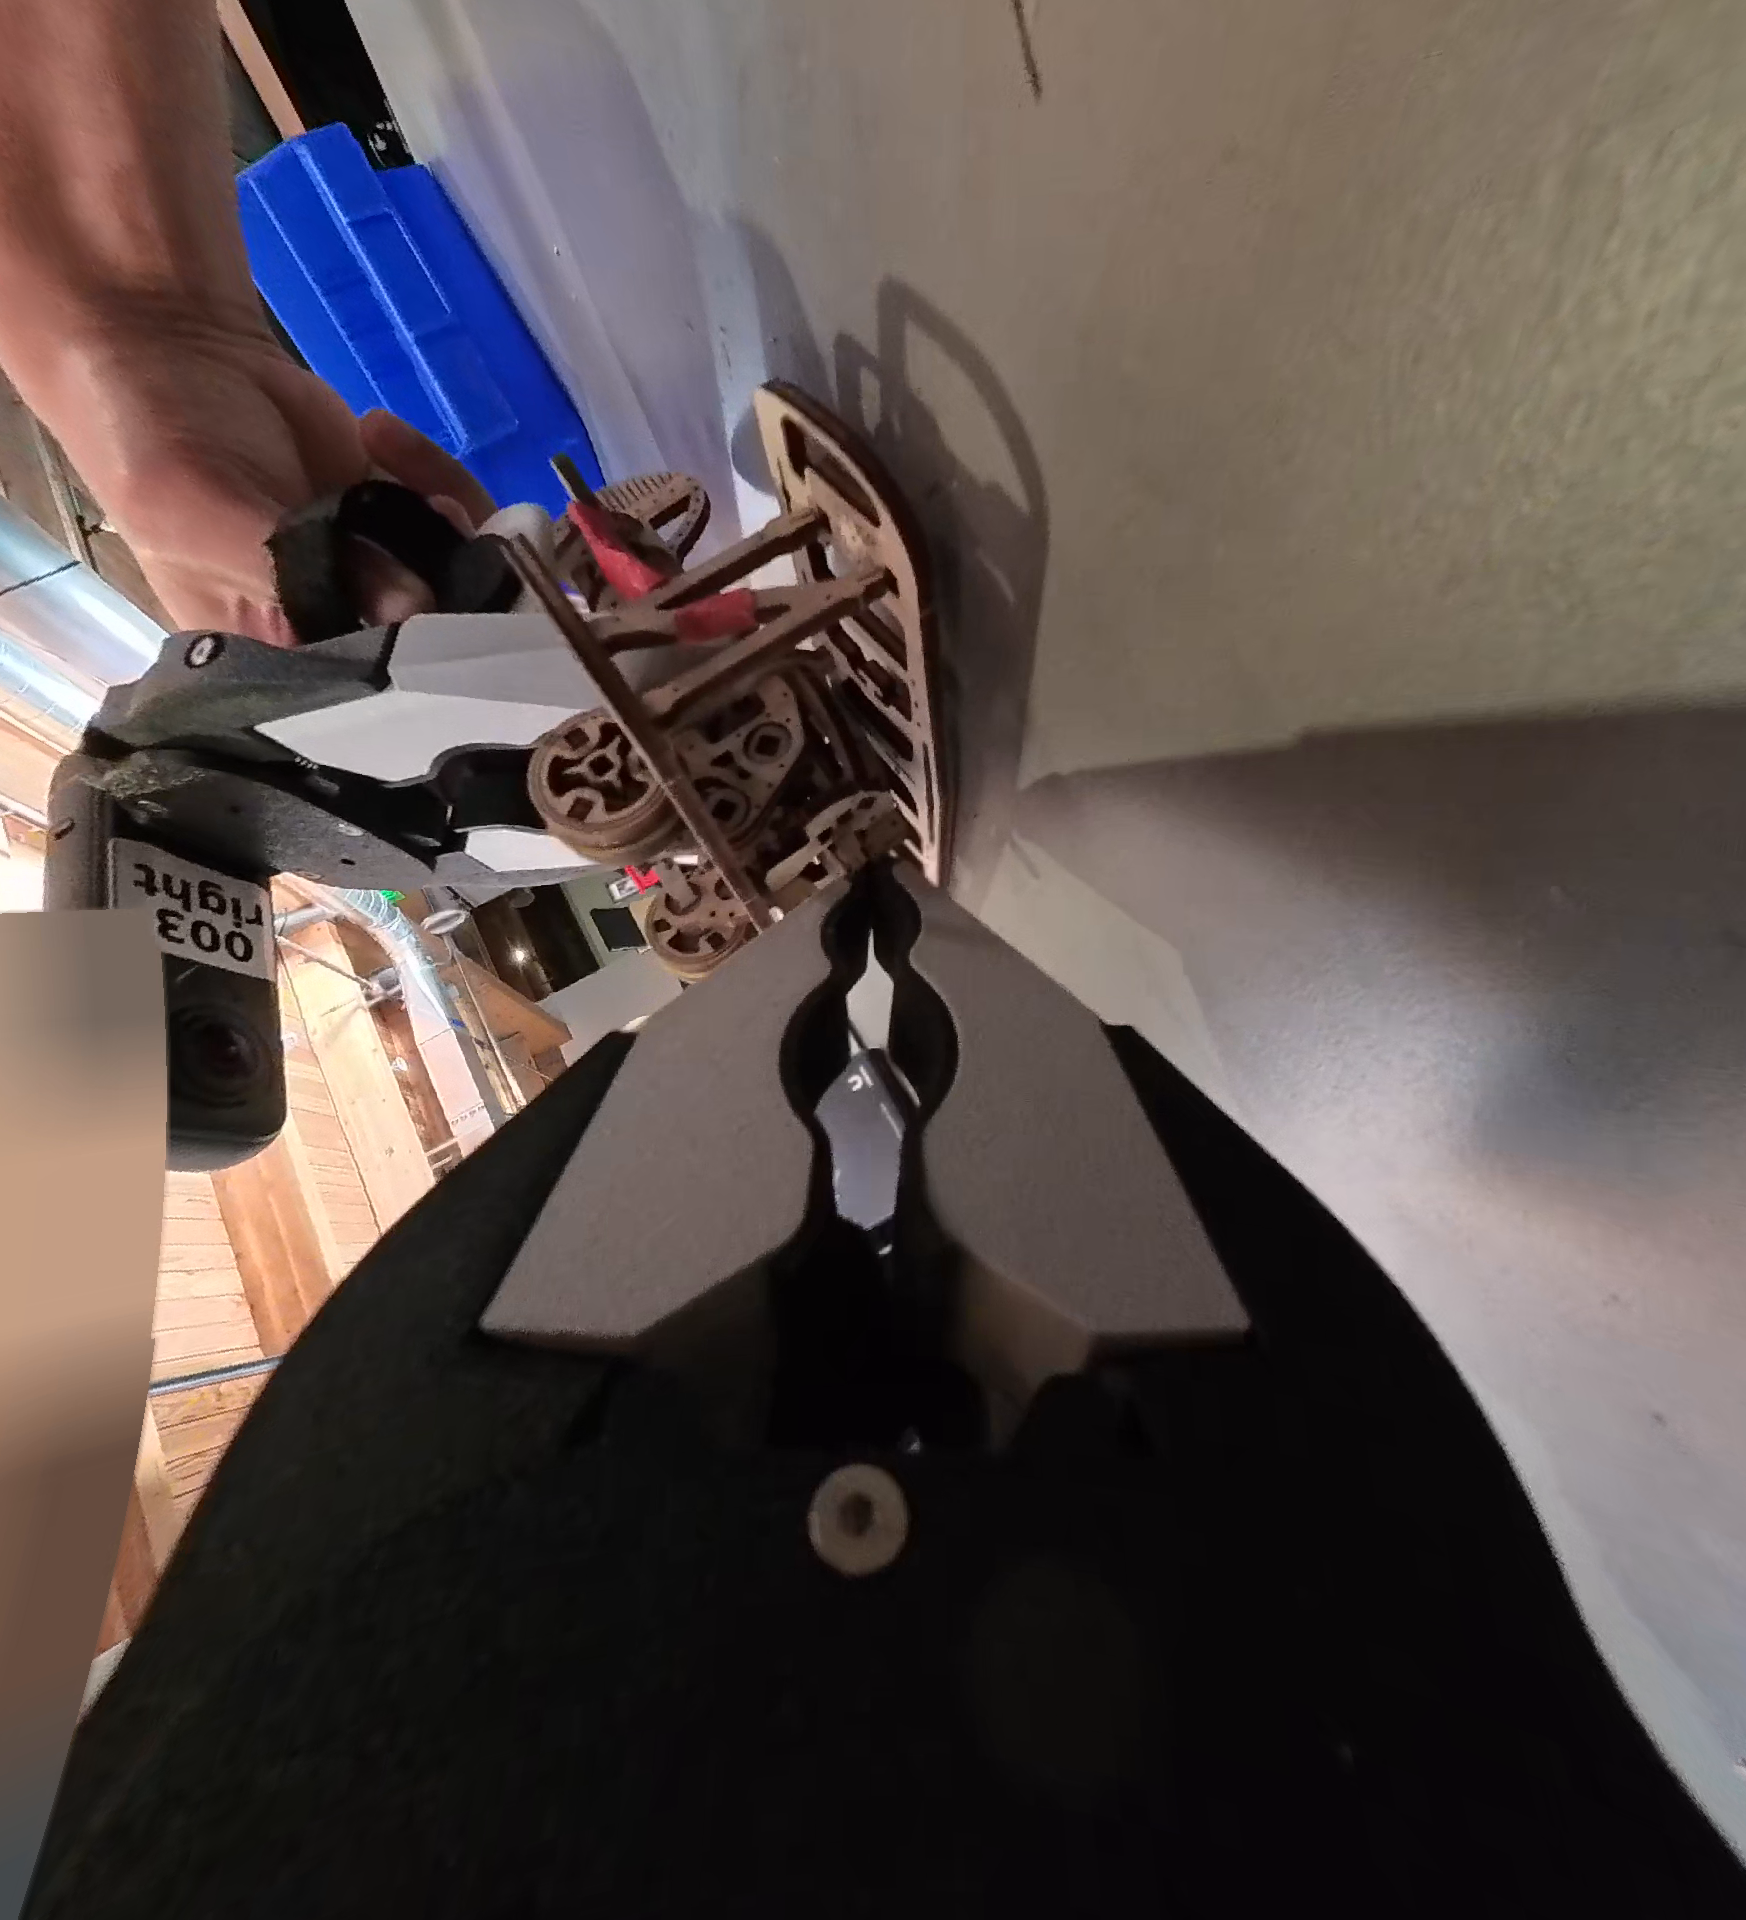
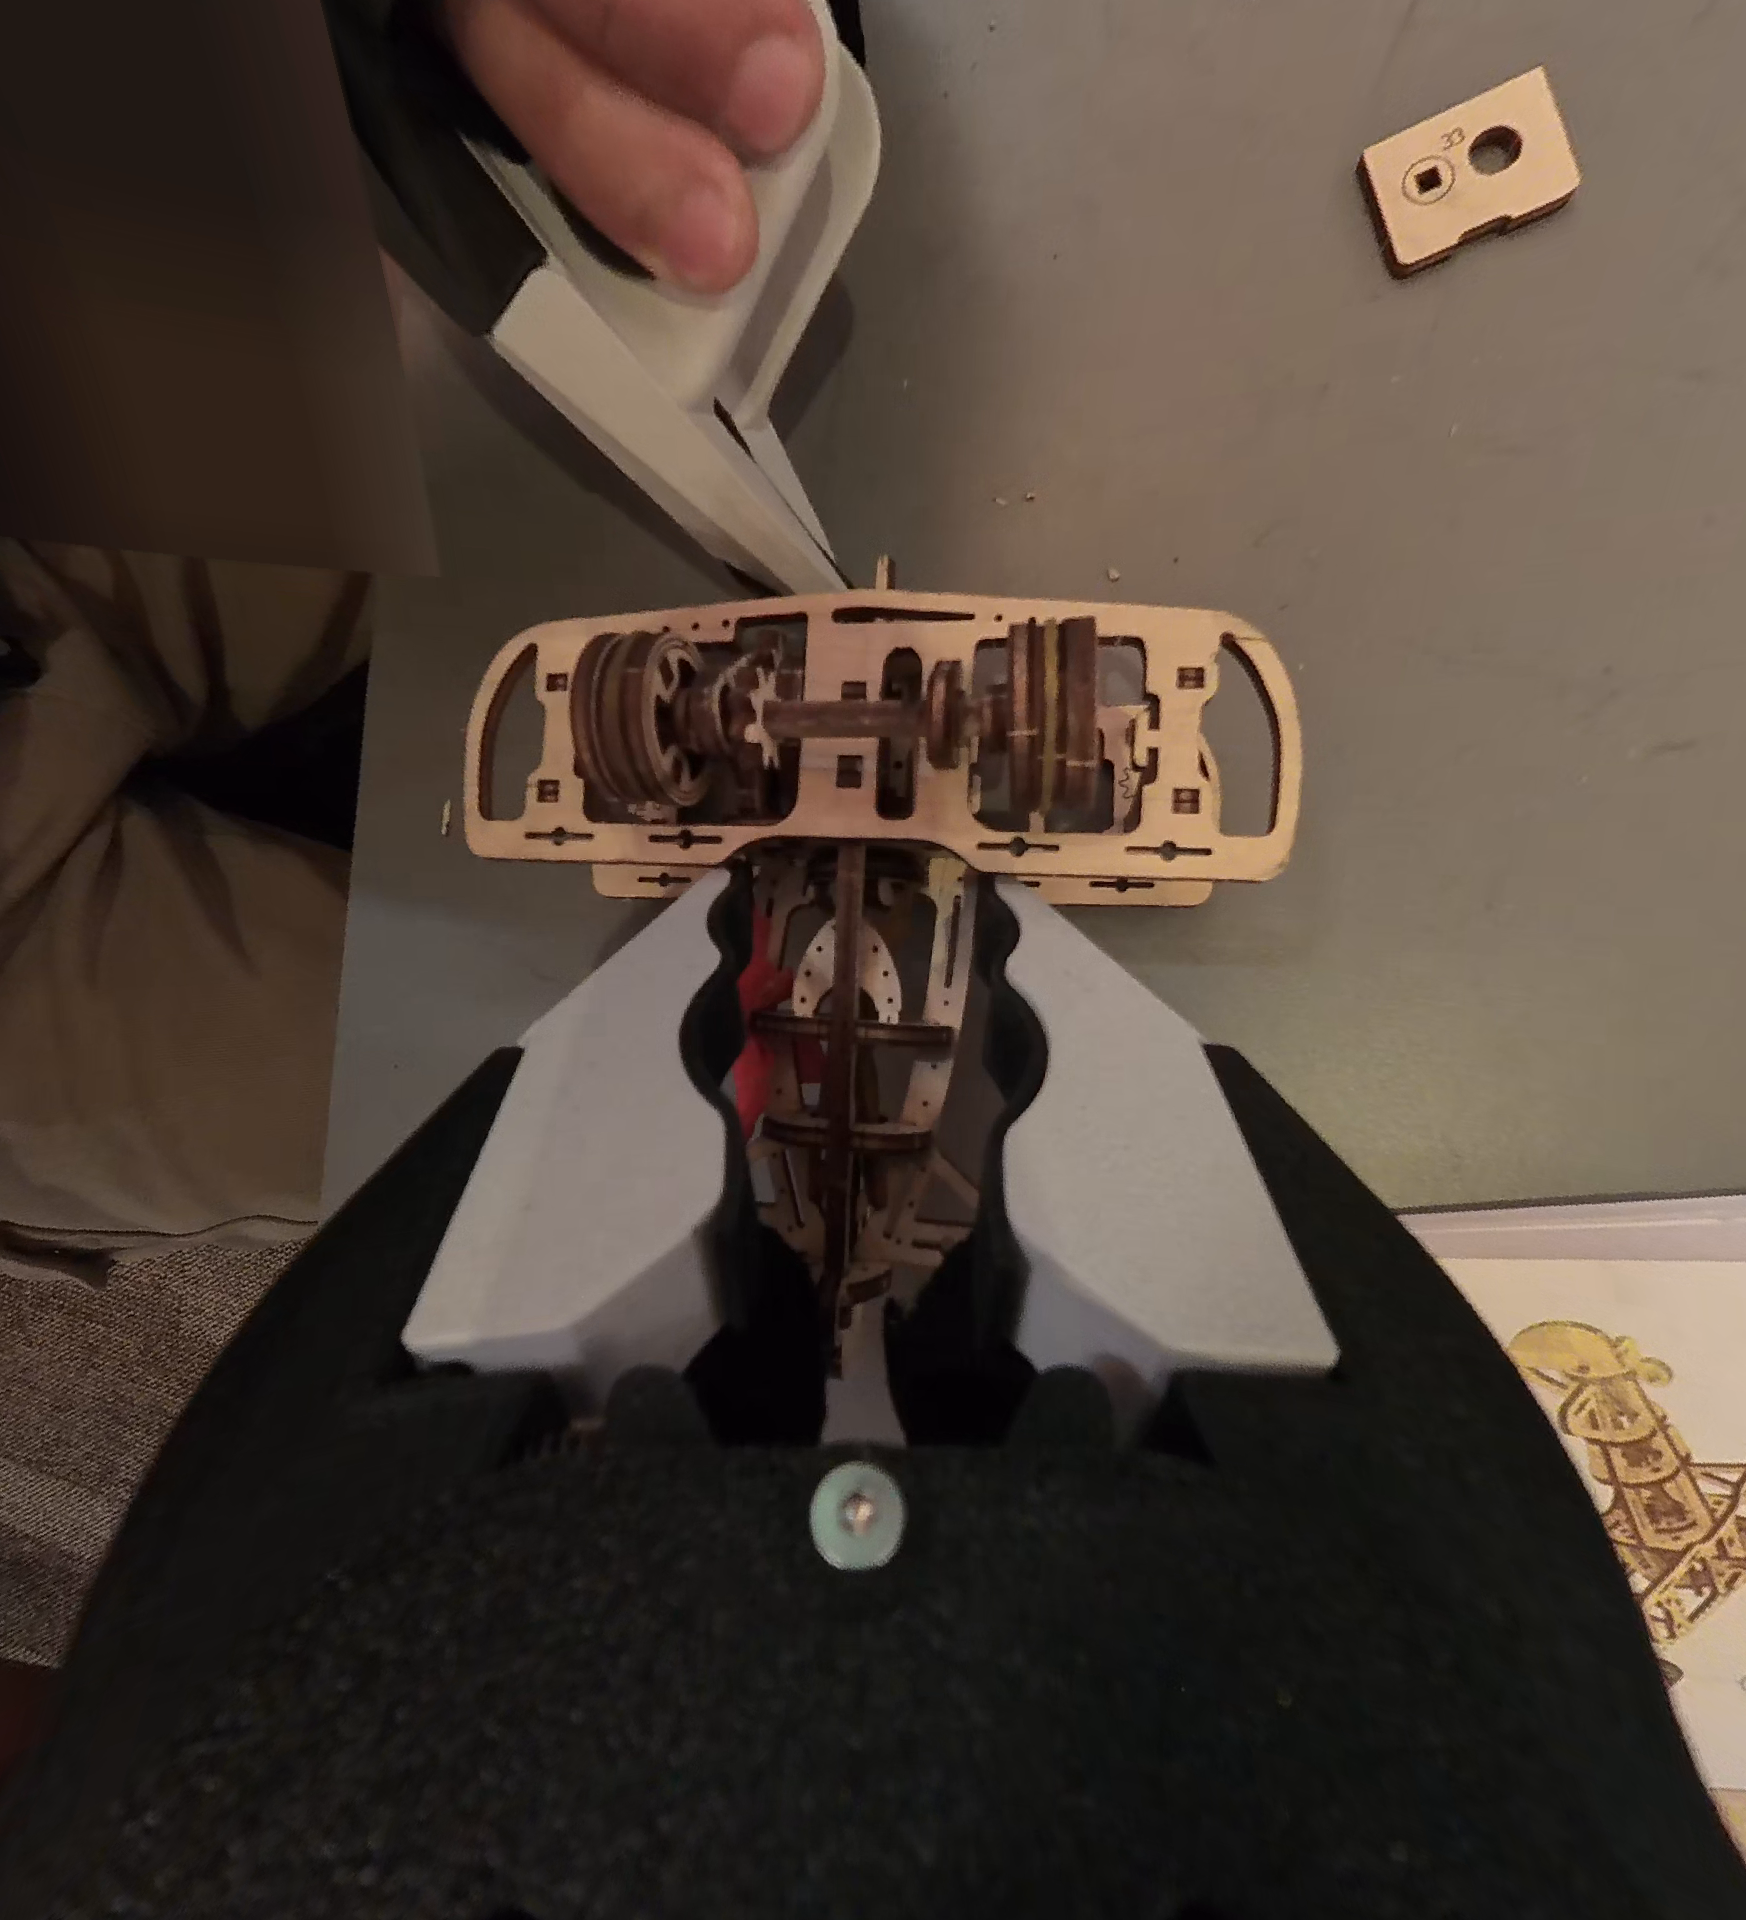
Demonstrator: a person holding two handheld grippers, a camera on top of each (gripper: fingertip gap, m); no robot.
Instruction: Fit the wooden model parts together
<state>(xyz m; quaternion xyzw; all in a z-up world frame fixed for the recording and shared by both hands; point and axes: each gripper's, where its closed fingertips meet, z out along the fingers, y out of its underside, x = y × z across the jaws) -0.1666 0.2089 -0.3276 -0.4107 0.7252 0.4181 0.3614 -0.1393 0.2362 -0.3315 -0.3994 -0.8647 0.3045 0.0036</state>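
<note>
Right claw (image 2: 858, 914): we clamp the wooden model (image 2: 884, 732), its far plate against the tabletop (image 2: 1471, 623).
Left claw (image 1: 874, 894): pinched narrow at the model's edge; contents unclear.
Risk: squeezing harder could snap thin plywood.

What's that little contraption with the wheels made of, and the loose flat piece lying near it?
The model looks like thin laser-cut plywood, unfinished: pale faces, dark scorched-looking edges and slots. The loose flat piece seems the same pale wood with cut holes. The table under them looks matt grey, perhaps painted; hard to say.
</note>
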